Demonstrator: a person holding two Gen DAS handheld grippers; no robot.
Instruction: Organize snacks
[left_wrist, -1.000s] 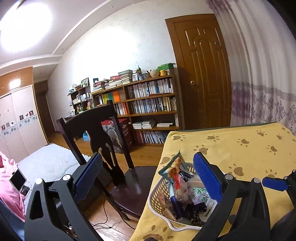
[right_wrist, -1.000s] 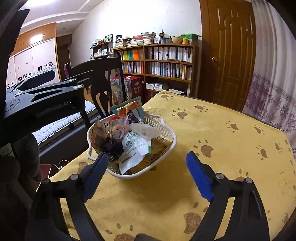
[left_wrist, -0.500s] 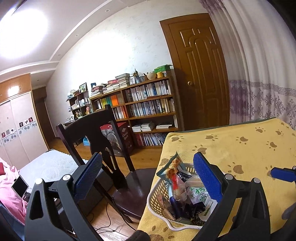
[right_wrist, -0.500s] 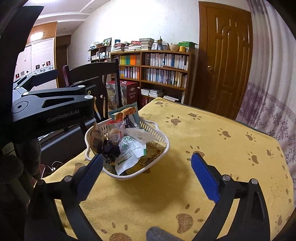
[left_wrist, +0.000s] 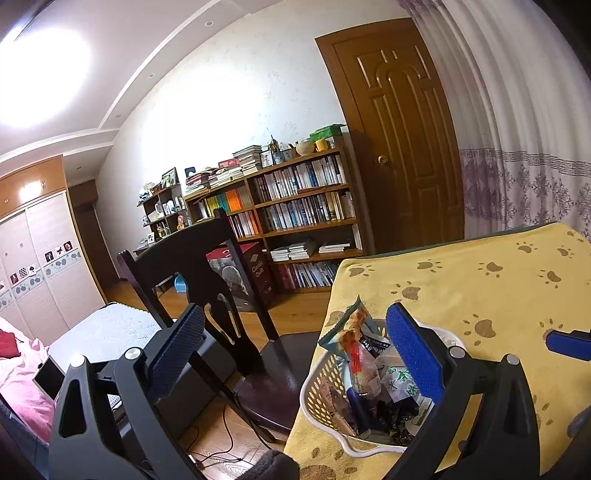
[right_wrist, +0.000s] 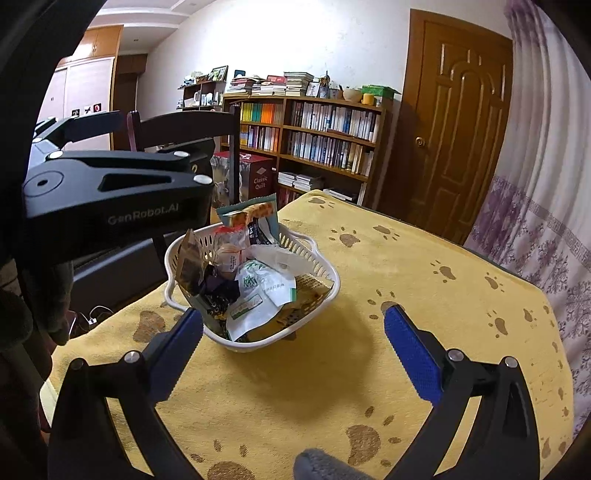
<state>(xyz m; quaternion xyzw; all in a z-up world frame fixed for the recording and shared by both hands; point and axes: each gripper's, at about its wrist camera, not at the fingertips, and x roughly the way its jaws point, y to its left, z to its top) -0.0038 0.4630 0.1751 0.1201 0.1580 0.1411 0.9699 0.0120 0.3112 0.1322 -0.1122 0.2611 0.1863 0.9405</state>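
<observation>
Both grippers apparently agape, near basket (right_wrist: 325, 295).

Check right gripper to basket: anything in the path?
Nothing visible. The right gripper is open, and only bare yellow cloth lies between it and the white basket of snacks. The left gripper hangs open off to the basket's left.

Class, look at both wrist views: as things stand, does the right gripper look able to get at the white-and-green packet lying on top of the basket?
Probably yes. The right gripper is open, facing the basket, and the white-and-green packet lies uncovered on top.
</observation>
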